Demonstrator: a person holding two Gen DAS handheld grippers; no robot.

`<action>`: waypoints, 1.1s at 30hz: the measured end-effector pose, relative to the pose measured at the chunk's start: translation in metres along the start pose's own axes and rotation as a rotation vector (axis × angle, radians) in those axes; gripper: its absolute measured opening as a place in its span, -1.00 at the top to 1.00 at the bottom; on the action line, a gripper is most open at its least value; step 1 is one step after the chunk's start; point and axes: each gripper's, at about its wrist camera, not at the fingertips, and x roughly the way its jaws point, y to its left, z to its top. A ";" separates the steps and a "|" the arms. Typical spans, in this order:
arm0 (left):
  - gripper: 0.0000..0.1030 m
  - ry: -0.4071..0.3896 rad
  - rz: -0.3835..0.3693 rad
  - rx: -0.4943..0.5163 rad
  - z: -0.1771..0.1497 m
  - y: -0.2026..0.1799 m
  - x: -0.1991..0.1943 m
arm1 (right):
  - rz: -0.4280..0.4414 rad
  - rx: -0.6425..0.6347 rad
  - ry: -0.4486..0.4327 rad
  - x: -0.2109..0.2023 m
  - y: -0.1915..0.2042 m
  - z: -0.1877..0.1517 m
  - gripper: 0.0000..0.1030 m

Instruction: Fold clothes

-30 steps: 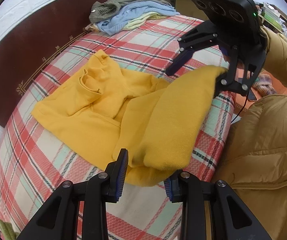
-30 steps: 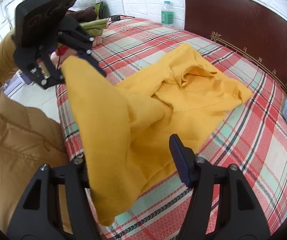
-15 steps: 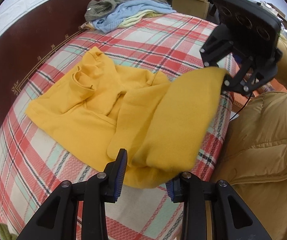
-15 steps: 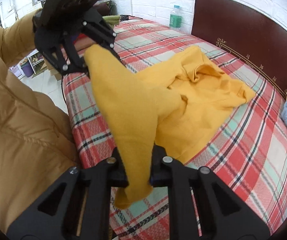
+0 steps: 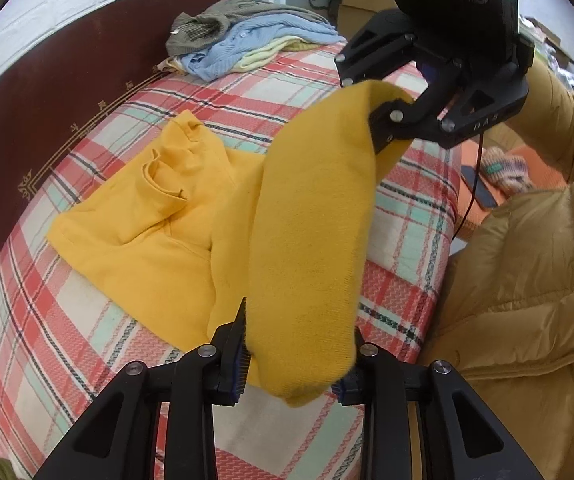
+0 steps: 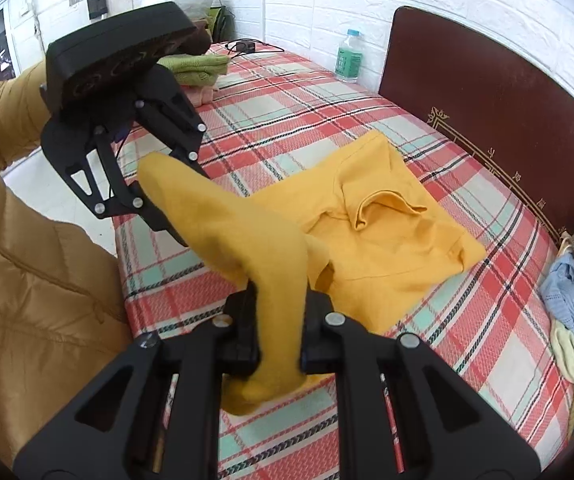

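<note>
Left wrist view is showing the left gripper [image 5: 293,354] pinching one end of the yellow top's [image 5: 159,236] lifted edge; its jaws have just been closing on the cloth. Right gripper [image 6: 279,334] is squeezing the other end, jaws pressed tight on the fabric after closing. Between them the fold [image 6: 231,220] is hanging above the plaid bed [image 6: 287,120], while the rest of the top is lying flat near the headboard [image 6: 487,88]. Folded clothes [image 5: 247,36] are sitting at the far corner.

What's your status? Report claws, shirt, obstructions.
Left claw closing on yellow shirt edge. Right claw clamped on same edge, lifted. Pile of clothes far off, nothing blocking.
</note>
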 end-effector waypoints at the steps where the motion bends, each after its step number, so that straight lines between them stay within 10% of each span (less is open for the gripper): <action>1: 0.53 -0.003 -0.006 -0.014 0.000 0.003 0.000 | 0.013 0.012 0.001 0.002 -0.003 0.000 0.70; 10: 0.53 -0.015 -0.037 -0.076 0.002 0.018 0.003 | 0.098 0.130 -0.035 0.007 -0.025 -0.011 0.59; 12: 0.53 -0.014 -0.037 -0.087 0.002 0.020 0.005 | 0.099 0.140 -0.049 0.003 -0.024 -0.019 -0.09; 14: 0.53 -0.014 -0.042 -0.101 0.001 0.022 0.007 | 0.095 0.147 -0.069 -0.001 -0.022 -0.030 -0.33; 23: 0.53 0.002 -0.060 -0.122 -0.001 0.026 0.012 | 0.104 0.216 -0.133 0.002 -0.012 -0.062 -0.28; 27: 0.53 0.004 -0.057 -0.126 -0.002 0.026 0.012 | 0.128 0.225 -0.162 0.011 -0.012 -0.054 0.51; 33: 0.53 -0.014 -0.048 -0.131 -0.002 0.027 0.004 | 0.128 0.240 -0.176 0.004 -0.023 -0.042 0.67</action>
